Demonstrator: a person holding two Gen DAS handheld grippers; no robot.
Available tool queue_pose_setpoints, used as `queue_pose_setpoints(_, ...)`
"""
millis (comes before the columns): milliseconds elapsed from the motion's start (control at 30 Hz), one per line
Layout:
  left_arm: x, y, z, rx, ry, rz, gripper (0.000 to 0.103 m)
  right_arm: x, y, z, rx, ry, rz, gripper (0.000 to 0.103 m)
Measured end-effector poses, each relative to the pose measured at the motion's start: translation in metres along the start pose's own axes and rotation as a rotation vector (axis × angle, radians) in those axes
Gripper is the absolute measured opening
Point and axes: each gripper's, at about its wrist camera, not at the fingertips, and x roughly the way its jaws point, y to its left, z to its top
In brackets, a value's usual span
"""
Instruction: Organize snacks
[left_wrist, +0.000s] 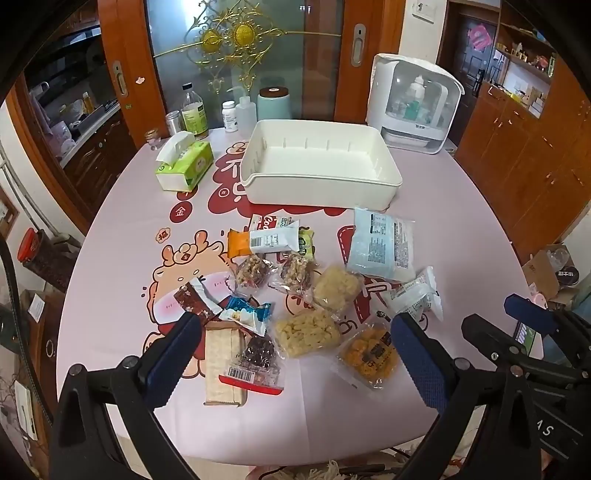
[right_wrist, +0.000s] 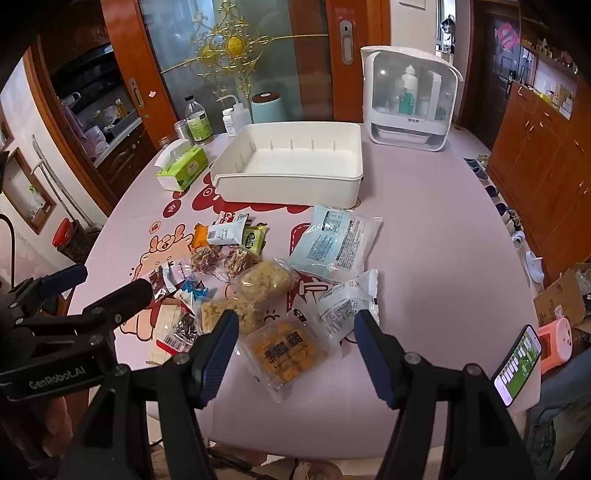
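Both claws nearest, left claw (left_wrist: 295, 354) wide apart, right claw (right_wrist: 295, 350) half-spread, nothing gripped | snacks (left_wrist: 306, 291) loose on counter (left_wrist: 110, 295) | white bin (left_wrist: 317, 162) empty | sorting not started

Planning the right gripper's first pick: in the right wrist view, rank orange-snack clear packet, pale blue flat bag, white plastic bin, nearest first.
1. Orange-snack clear packet, between the open right gripper's fingers.
2. Pale blue flat bag, mid-table.
3. White plastic bin, far side.
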Motion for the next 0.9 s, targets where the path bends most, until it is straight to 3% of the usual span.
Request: queue_pose_setpoints(900, -0.0087, 0.0087, -0.0038, 0.002, -0.015, 0.003, 0.101, -0.0017, 0.0061, -0.0014, 0.0, -0.015, 0.008, 0.066)
